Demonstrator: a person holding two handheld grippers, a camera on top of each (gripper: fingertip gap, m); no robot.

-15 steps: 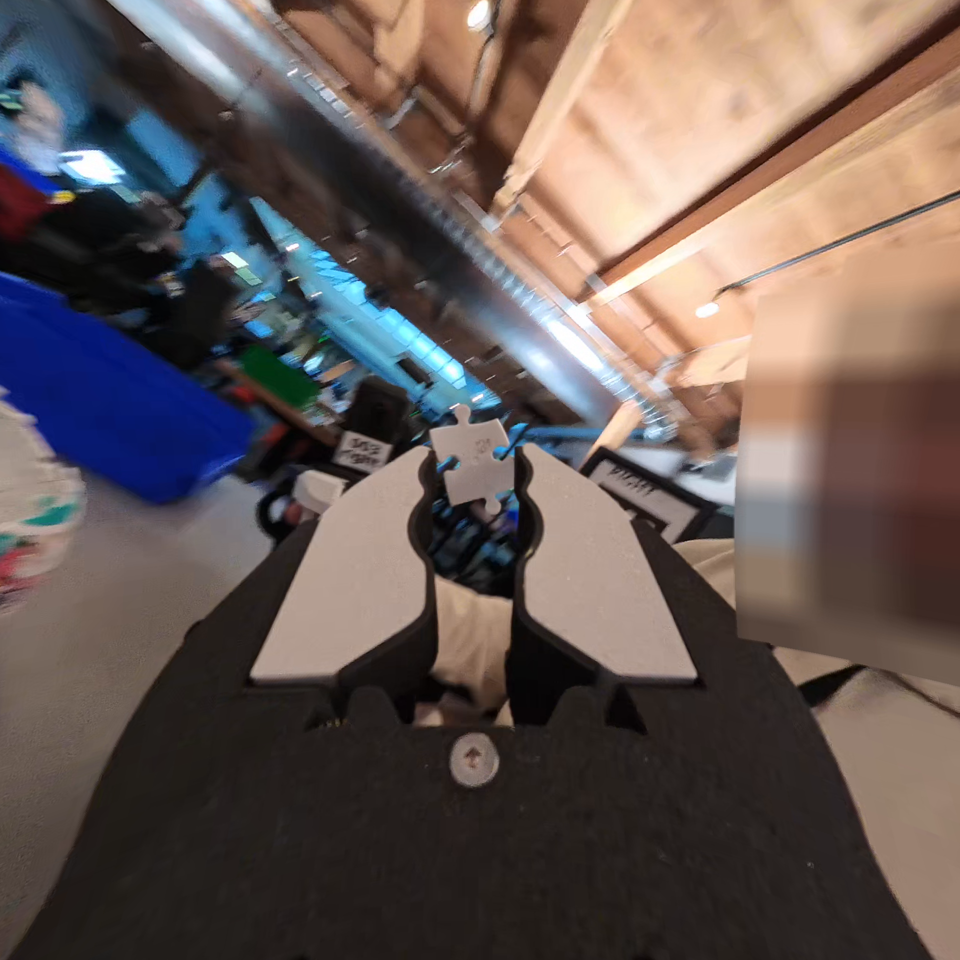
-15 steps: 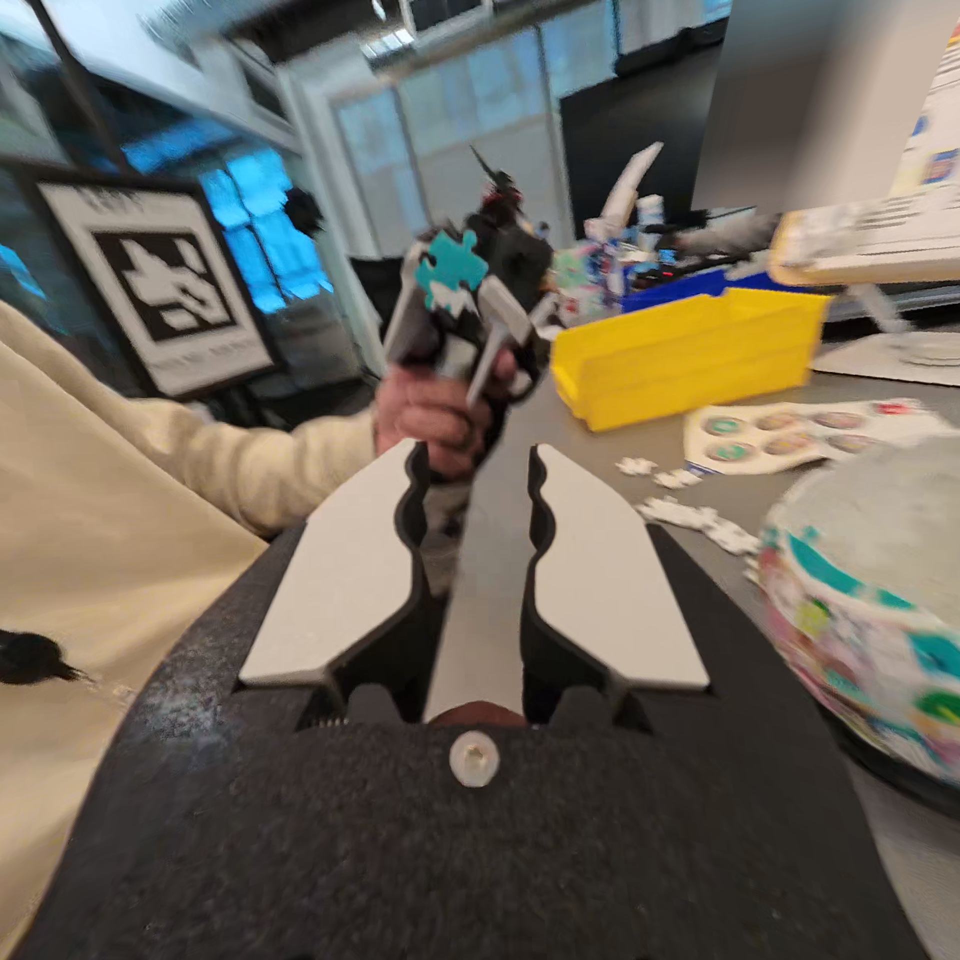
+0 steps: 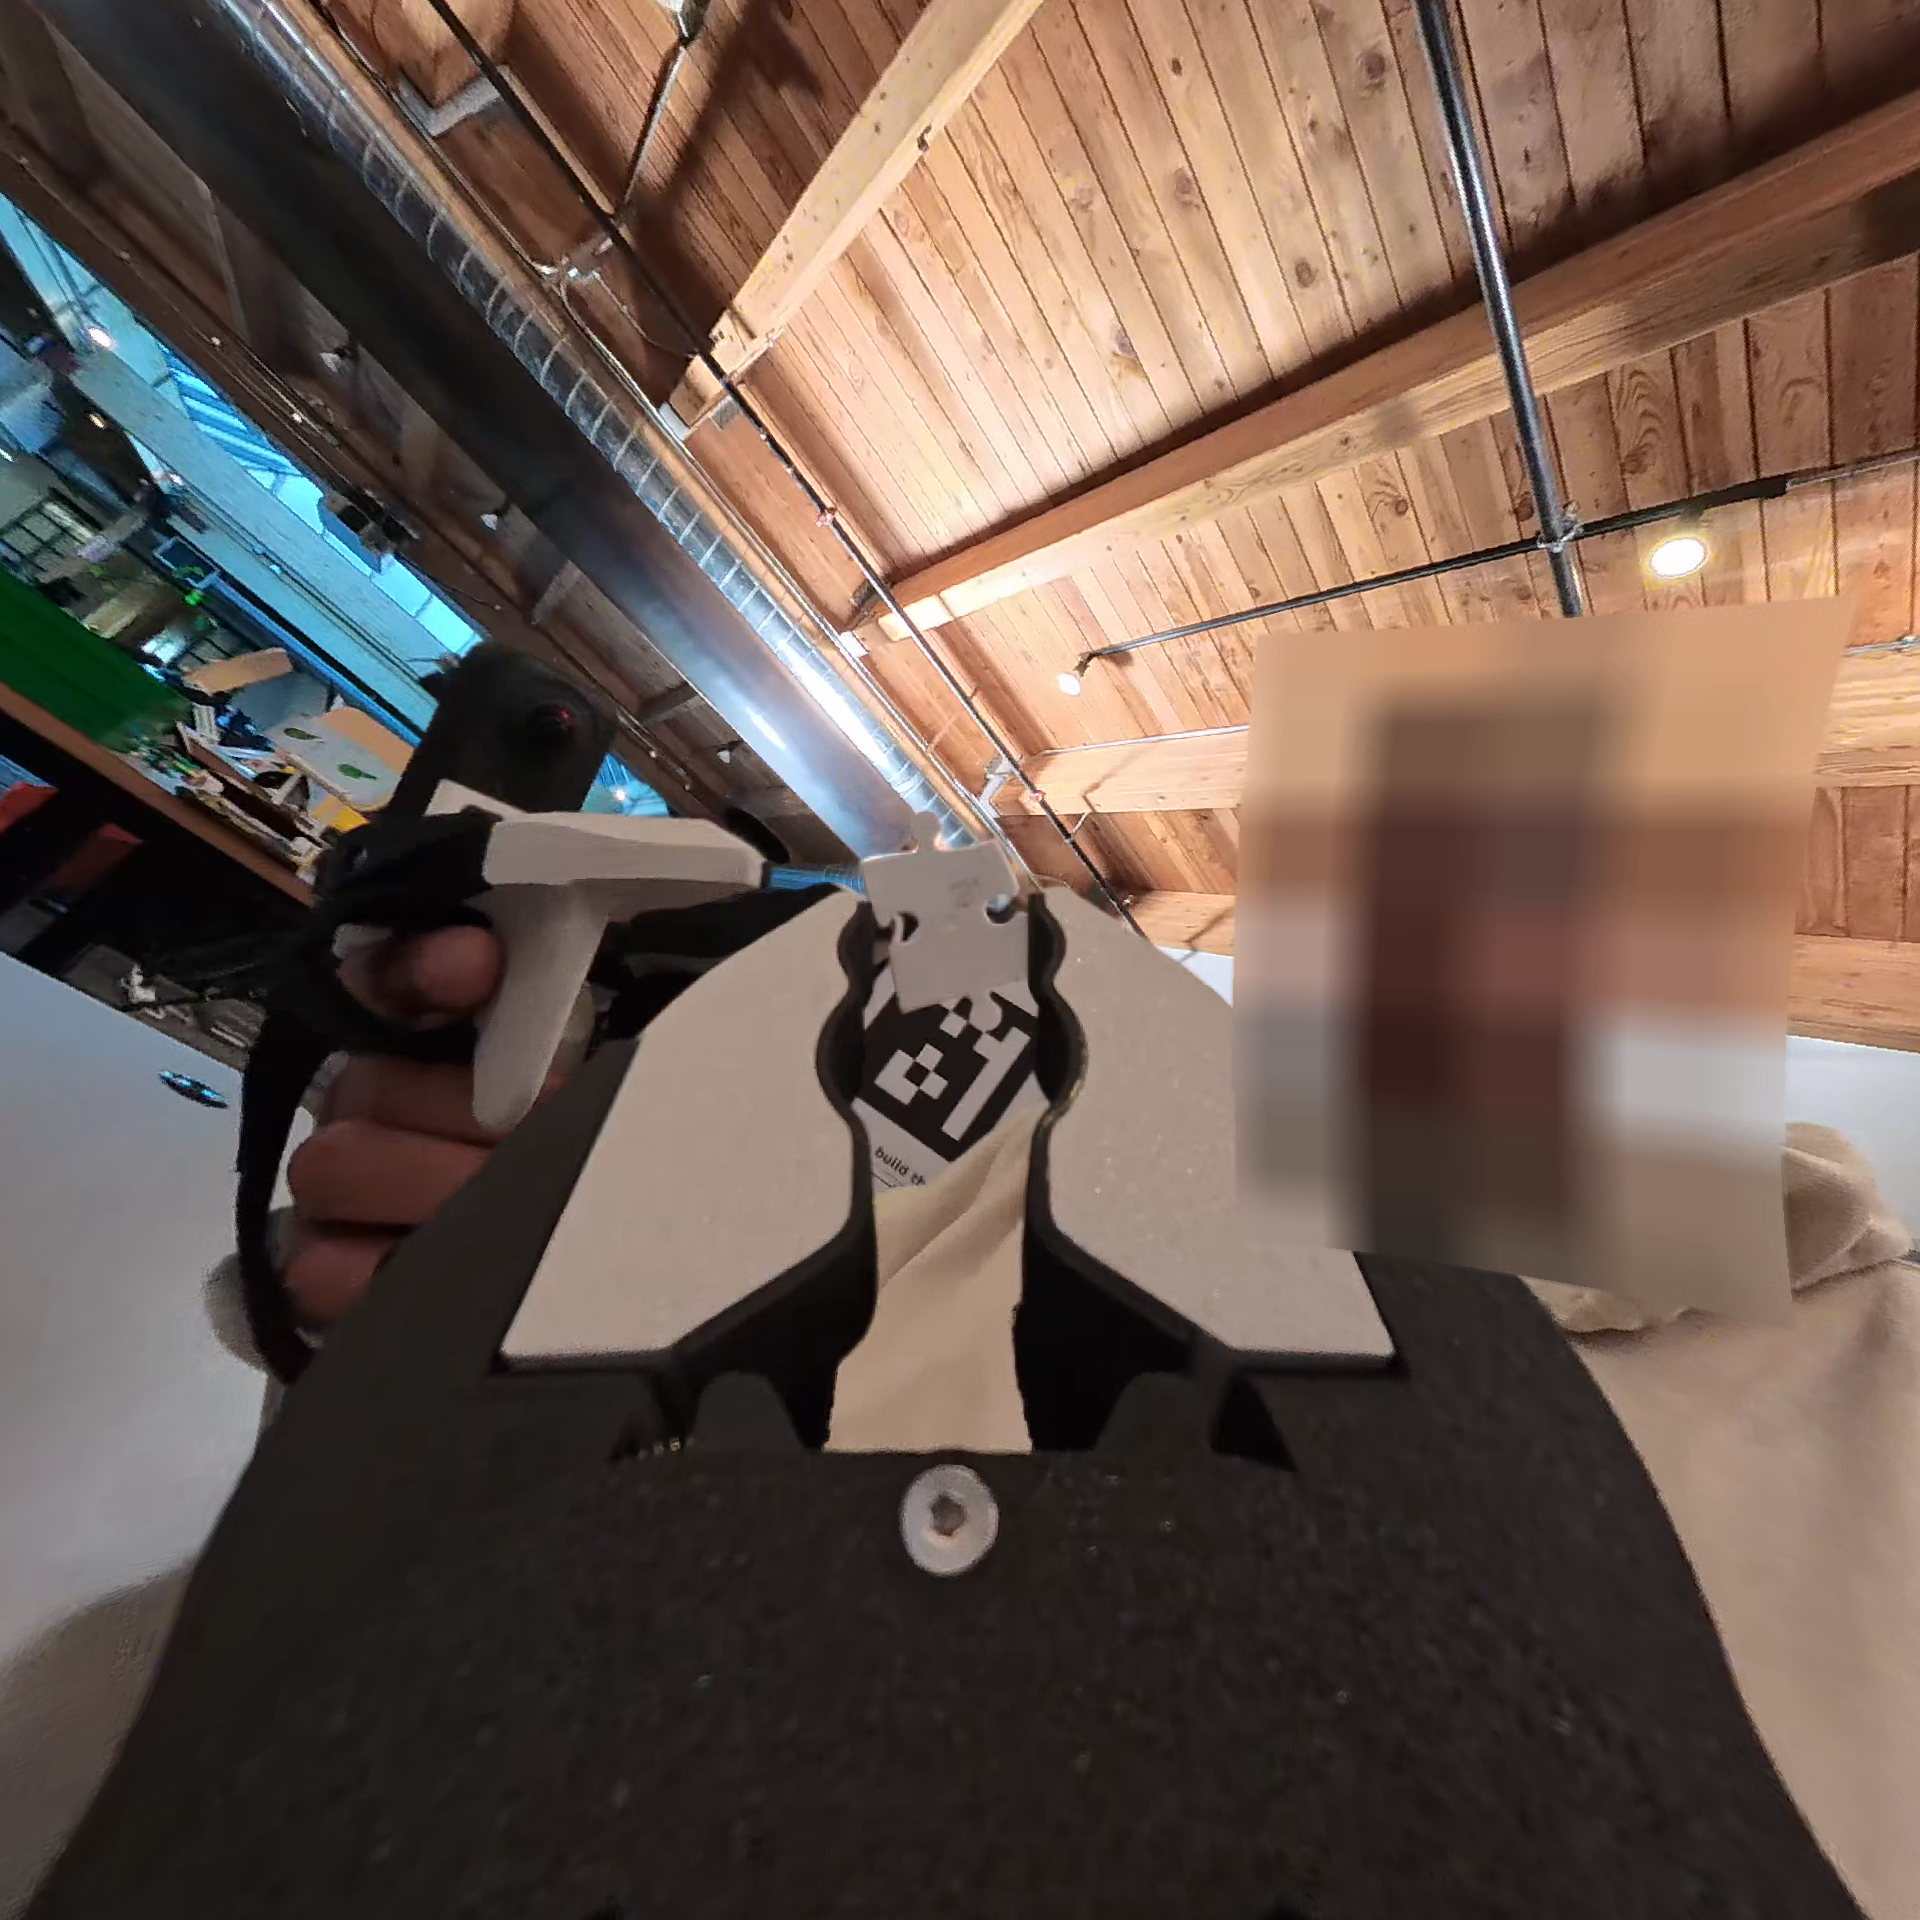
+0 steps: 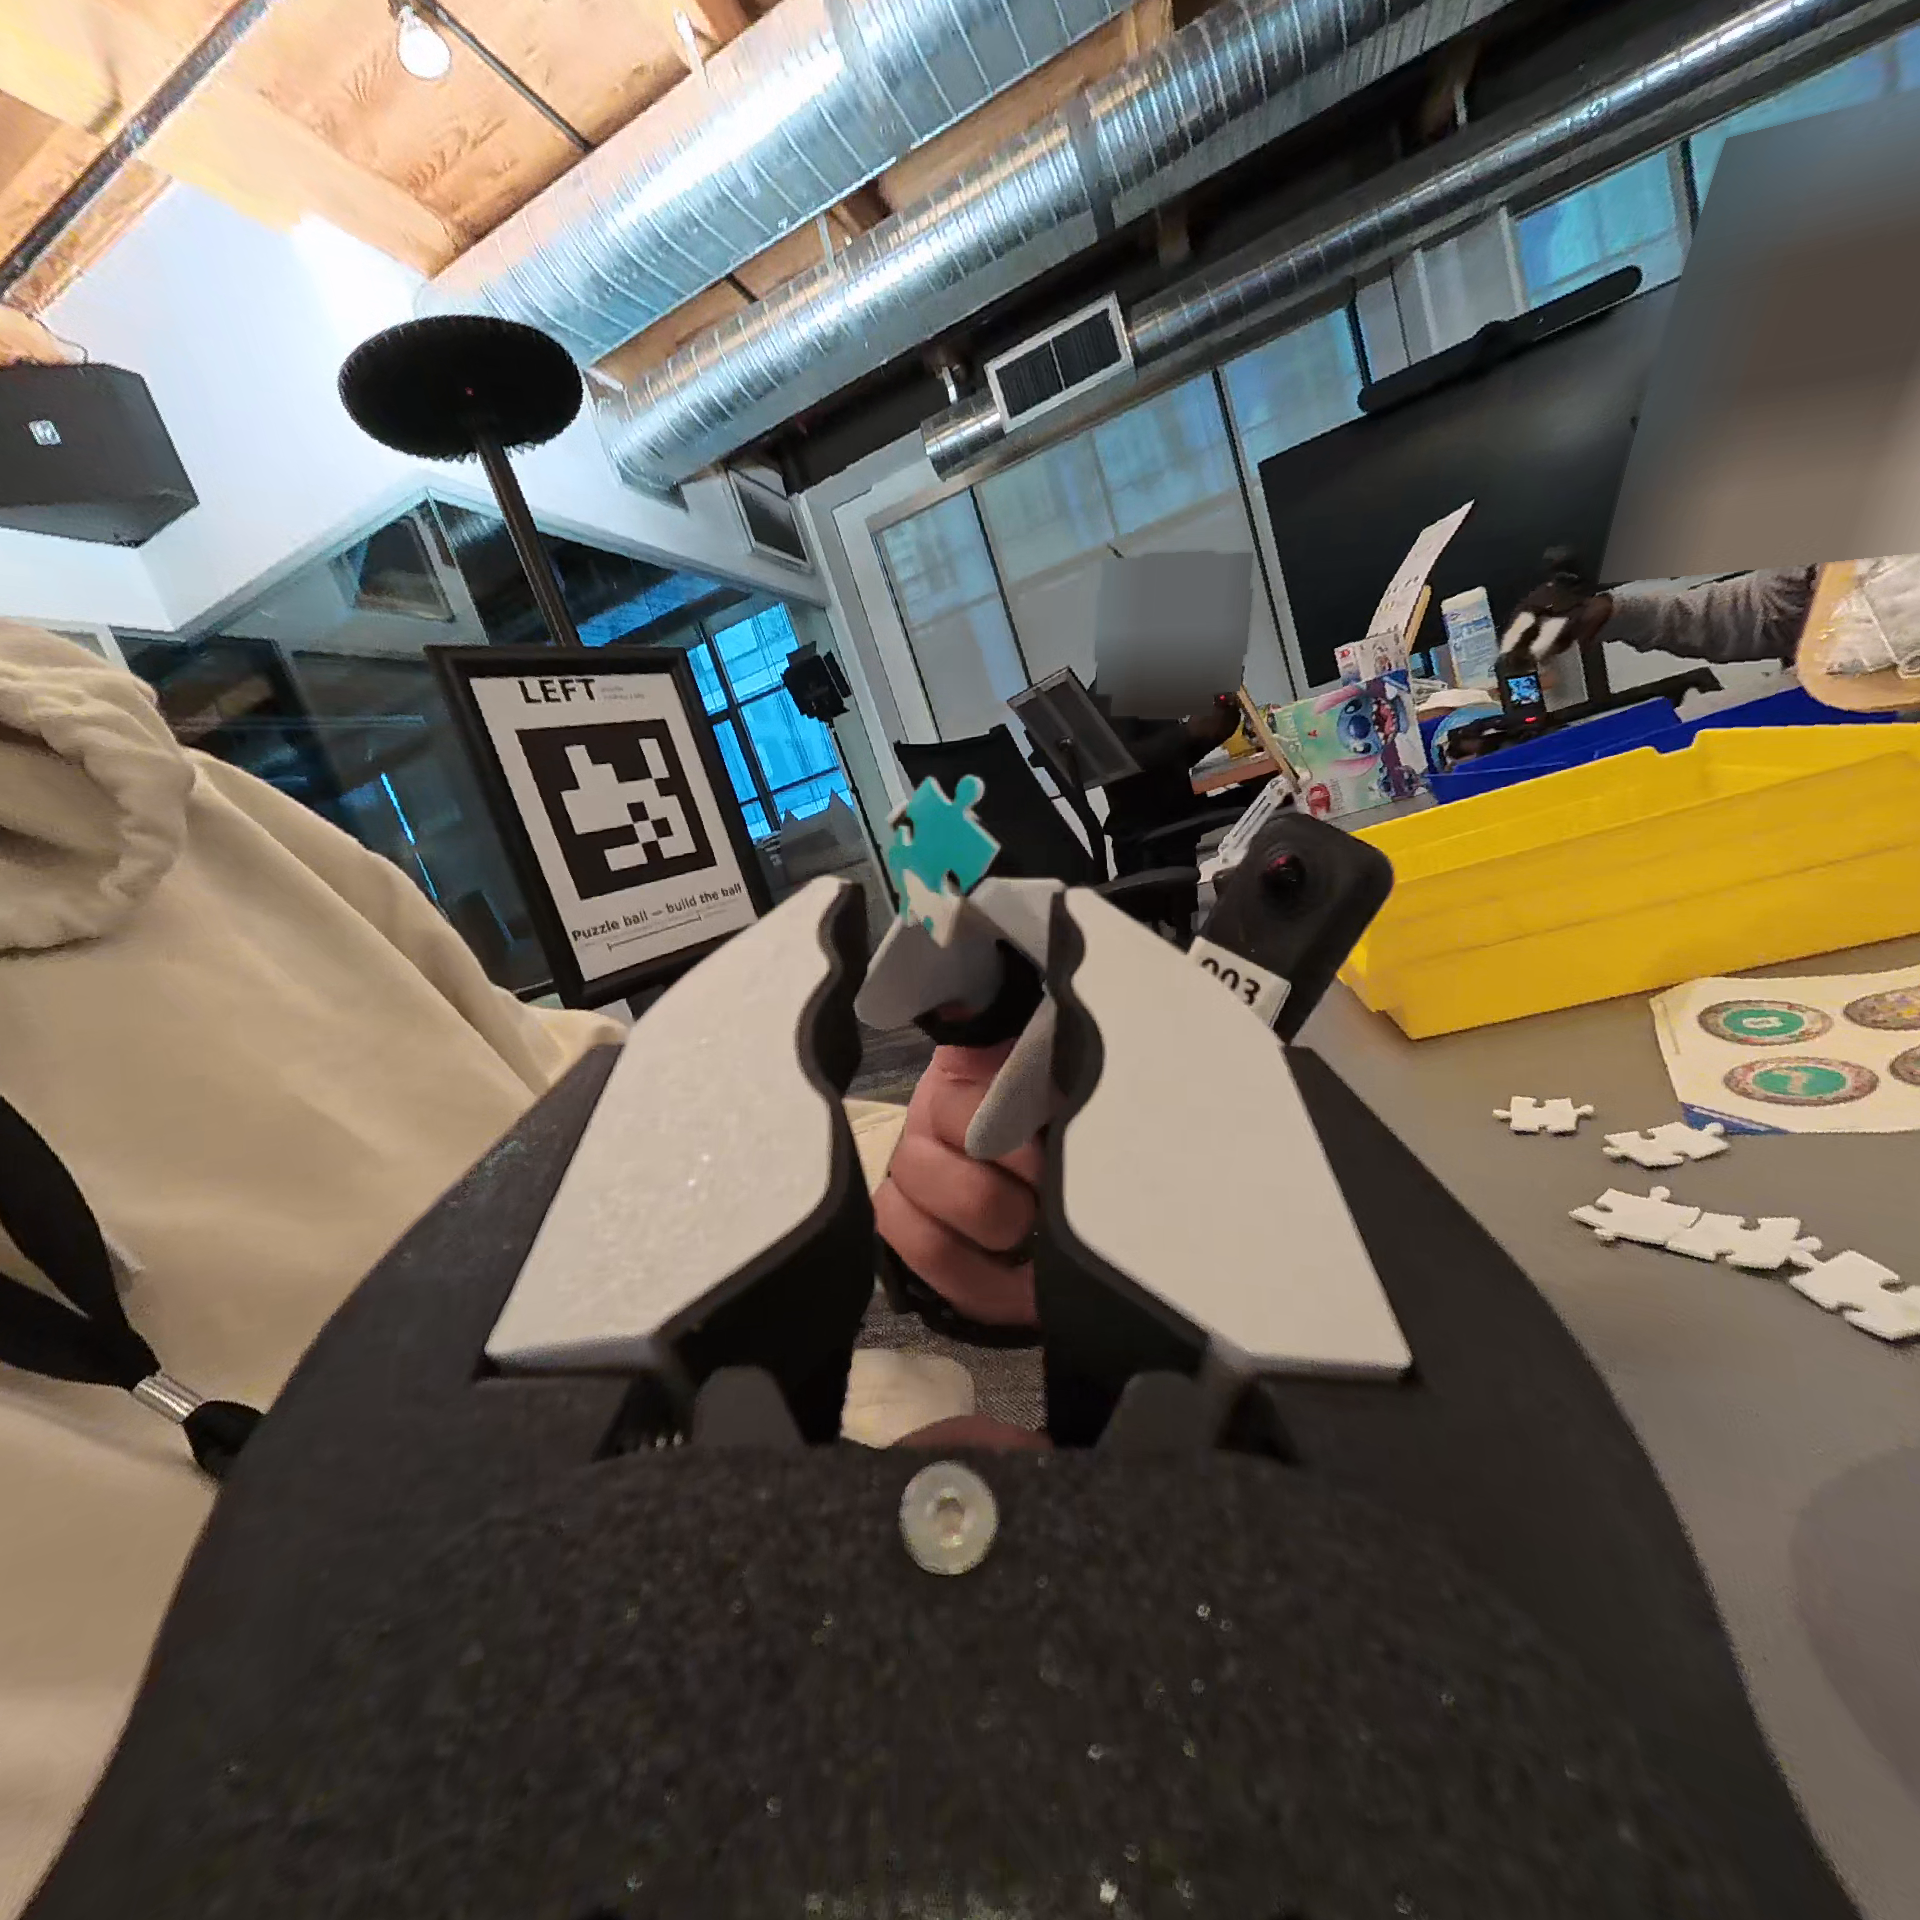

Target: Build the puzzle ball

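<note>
The left hand-held gripper pinched a puzzle piece by its edge, raised off the desk. The right hand-held gripper stood narrowly parted, empty. A good handover needed the right's tips squarely on the piece before the left let go.

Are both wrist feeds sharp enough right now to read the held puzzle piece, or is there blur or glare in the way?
Left wrist view: sharp, the puzzle piece shows its pale back clearly between the left gripper tips; ceiling lamps bright but no glare on it. Right wrist view: also sharp, teal face crisp; wide-angle bending at the edges, yellow bin slightly soft.
</note>
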